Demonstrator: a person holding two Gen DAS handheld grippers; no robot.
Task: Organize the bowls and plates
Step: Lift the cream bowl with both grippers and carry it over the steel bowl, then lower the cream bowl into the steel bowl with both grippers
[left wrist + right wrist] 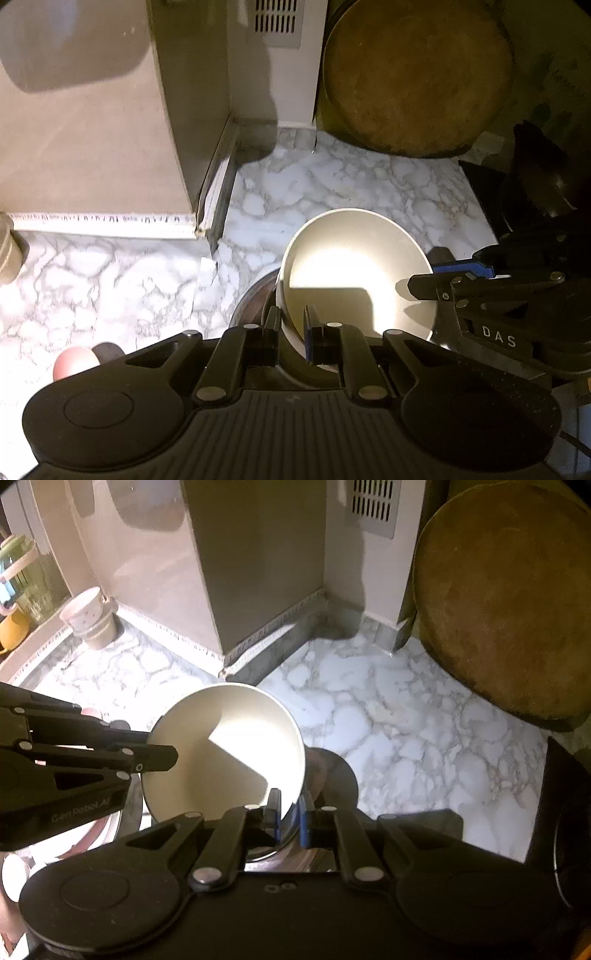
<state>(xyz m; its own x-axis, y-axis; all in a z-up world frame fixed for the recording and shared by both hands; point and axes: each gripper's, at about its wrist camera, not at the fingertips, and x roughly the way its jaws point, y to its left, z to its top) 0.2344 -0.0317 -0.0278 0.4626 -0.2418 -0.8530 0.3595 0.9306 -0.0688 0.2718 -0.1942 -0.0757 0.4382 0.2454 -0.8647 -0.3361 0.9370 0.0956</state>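
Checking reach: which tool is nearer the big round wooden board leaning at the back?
Right, as a judgement. The right tool grips the white bowl's rim on the side toward the wooden board; the left tool grips the opposite rim, farther away.

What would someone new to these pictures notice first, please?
First comes the white bowl, brightly lit at centre over the marble counter, with the left gripper and the right gripper each shut on its rim from opposite sides. Next is the big round brown board leaning upright at the back right.
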